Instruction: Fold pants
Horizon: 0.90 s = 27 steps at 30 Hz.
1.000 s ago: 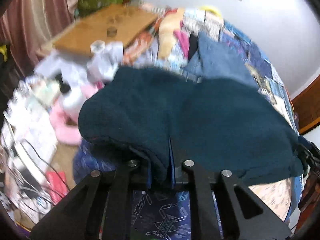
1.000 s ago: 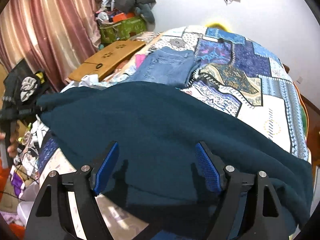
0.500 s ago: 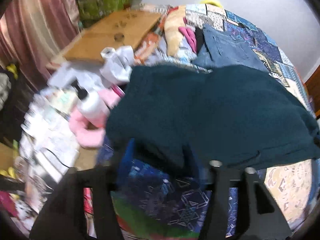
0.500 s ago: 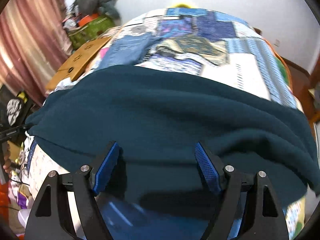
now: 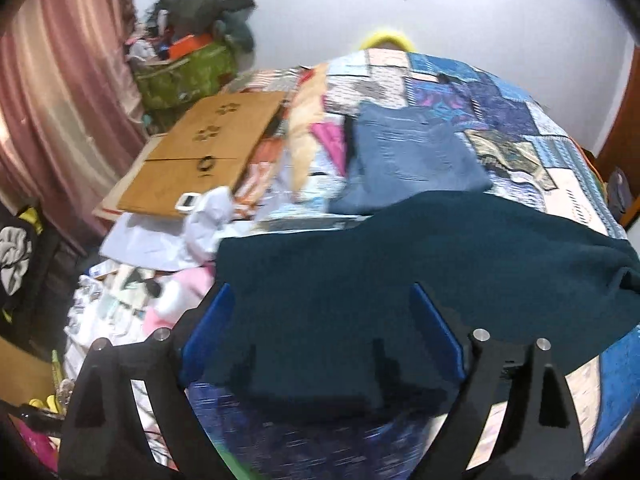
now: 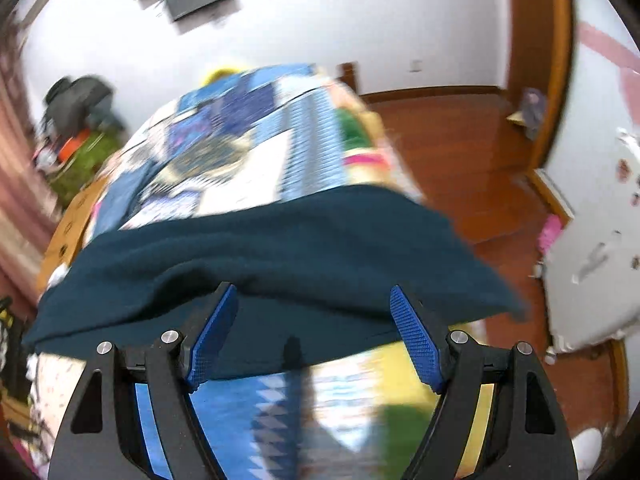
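My left gripper (image 5: 320, 328) has just been opening its jaws, nothing between them; my right gripper (image 6: 316, 332) stands open too. The dark teal pants (image 5: 420, 264) lie across the bed's (image 5: 500, 120) near edge. I'd regrip the fold's corners evenly.

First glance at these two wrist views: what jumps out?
The dark teal pants dominate, spread across the near part of the patchwork quilt just beyond both sets of open blue pads. The left gripper, whose jaws have just been opening, and the right gripper grip nothing. Folded blue jeans lie farther back, with a flat cardboard box amid clutter to their left.
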Tool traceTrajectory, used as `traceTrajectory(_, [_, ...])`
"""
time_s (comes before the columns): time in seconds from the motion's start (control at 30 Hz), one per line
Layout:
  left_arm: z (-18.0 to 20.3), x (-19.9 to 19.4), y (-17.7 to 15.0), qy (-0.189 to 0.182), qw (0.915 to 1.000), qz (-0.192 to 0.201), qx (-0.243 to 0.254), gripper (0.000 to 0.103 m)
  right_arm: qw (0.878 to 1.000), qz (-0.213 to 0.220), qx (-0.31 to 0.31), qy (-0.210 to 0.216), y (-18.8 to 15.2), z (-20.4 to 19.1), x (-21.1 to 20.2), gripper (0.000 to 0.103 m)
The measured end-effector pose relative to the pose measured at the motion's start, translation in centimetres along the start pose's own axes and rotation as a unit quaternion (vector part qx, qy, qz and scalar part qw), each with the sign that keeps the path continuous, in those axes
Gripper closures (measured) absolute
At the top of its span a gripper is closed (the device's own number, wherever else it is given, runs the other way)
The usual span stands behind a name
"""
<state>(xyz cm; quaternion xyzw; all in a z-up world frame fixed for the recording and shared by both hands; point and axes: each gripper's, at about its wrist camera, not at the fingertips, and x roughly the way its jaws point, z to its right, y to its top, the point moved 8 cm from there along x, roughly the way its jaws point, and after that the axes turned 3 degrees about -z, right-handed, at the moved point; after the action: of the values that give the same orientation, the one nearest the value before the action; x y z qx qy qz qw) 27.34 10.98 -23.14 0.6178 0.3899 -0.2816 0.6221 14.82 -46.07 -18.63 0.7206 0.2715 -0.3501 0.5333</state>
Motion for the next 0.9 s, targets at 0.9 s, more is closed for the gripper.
traceTrajectory(0.9, [14.8, 4.8, 0.6, -0.012, 0.9932, -0.053, 0.103, 0.012, 0.966, -0.147, 0.145, 0.155, -1.5, 9.7, 12.3, 0.061])
